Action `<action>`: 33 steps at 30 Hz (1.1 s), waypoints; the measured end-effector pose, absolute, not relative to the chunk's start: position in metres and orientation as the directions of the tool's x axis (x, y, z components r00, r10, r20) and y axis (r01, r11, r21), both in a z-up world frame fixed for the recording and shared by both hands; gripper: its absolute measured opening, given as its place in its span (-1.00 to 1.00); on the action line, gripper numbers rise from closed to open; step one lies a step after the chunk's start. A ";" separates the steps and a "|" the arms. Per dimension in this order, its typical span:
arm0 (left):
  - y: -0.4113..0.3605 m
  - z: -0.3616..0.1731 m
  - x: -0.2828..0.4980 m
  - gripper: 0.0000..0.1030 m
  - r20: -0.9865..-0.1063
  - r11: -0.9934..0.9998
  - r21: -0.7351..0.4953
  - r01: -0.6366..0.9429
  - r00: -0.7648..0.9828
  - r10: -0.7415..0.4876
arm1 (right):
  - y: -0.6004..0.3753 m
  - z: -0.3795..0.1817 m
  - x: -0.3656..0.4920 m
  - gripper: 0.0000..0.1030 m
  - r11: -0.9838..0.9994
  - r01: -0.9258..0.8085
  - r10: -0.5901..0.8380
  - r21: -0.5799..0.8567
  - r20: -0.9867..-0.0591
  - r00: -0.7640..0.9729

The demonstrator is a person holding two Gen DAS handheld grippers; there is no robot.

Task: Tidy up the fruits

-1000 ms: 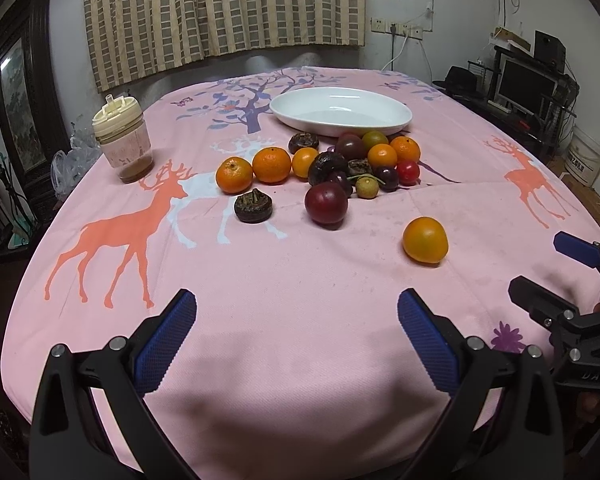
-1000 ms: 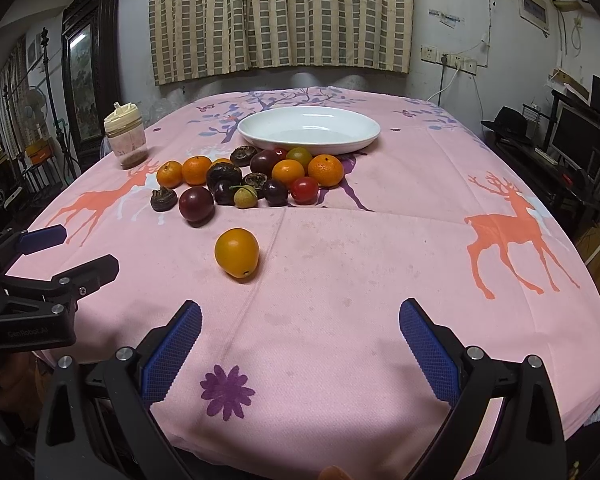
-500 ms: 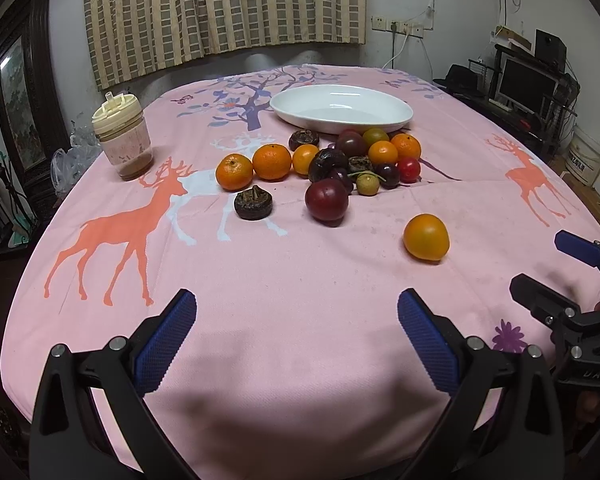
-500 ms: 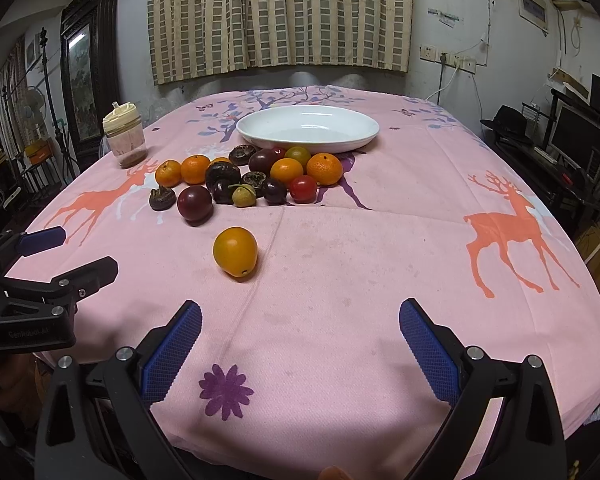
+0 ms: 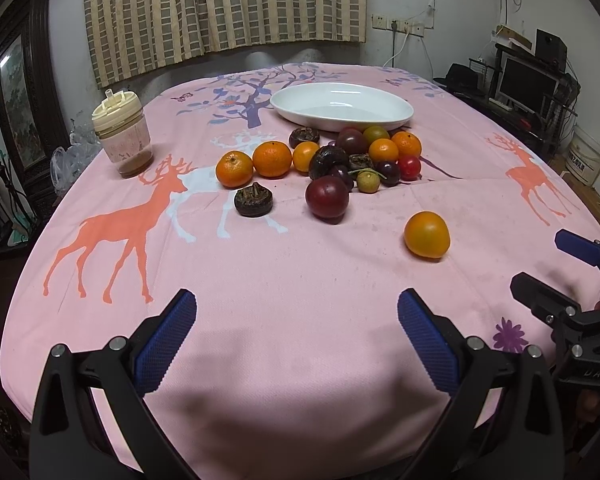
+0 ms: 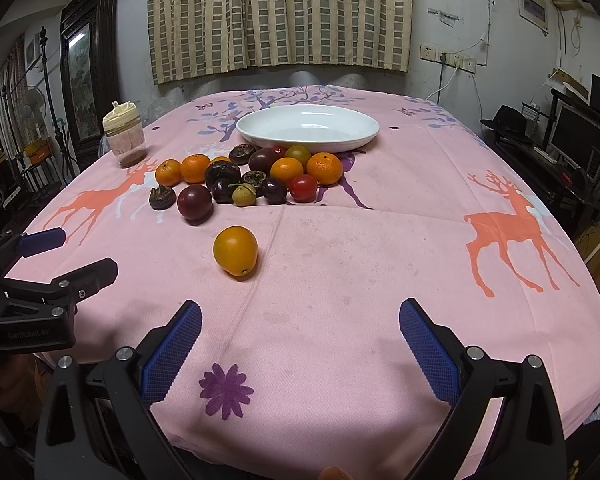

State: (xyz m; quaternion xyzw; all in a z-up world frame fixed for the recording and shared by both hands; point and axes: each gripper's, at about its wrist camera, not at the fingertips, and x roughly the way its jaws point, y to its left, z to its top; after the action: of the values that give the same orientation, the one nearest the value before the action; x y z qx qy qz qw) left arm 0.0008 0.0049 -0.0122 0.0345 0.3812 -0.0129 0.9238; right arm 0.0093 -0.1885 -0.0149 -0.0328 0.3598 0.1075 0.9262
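A pile of fruit (image 5: 340, 156) lies on the pink deer-print tablecloth (image 5: 260, 280) in front of an empty white oval dish (image 5: 342, 106): oranges, dark plums, brown mangosteens, a red tomato. One orange fruit (image 5: 427, 235) lies alone nearer me; it also shows in the right wrist view (image 6: 236, 251). A dark red plum (image 5: 326, 199) sits at the pile's front. My left gripper (image 5: 296, 340) is open and empty above the near cloth. My right gripper (image 6: 300, 344) is open and empty, to the right of the left one.
A lidded plastic cup (image 5: 122, 136) with brown contents stands at the table's left. The white dish (image 6: 308, 127) sits behind the fruit pile (image 6: 252, 178). A framed mirror (image 6: 84, 68) stands left; a desk with a monitor (image 5: 526, 84) is right of the table.
Both grippers have edged slightly forward toward the fruit. Jaws stay open. No fruit has moved.
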 end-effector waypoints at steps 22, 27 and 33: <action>0.008 -0.023 0.009 0.91 -0.731 0.998 0.039 0.051 0.682 -0.006 | -0.184 -0.021 0.015 0.93 0.972 -0.233 0.180 0.019 -0.695 0.696; 0.022 -0.025 0.019 0.91 -0.744 0.999 0.007 0.040 0.668 -0.021 | -0.178 -0.019 0.025 0.93 0.964 -0.263 0.212 0.036 -0.700 0.682; 0.051 -0.027 0.032 0.91 -0.745 1.000 -0.028 -0.007 0.667 -0.016 | -0.159 -0.020 0.049 0.78 0.944 -0.323 0.267 0.061 -0.716 0.645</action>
State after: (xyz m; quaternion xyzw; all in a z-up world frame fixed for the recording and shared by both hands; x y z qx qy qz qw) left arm 0.0319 0.0514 -0.0273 -0.0141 0.4081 -0.0022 0.9128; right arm 0.0485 -0.1594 -0.0202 -0.0363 0.3886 0.1626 0.9062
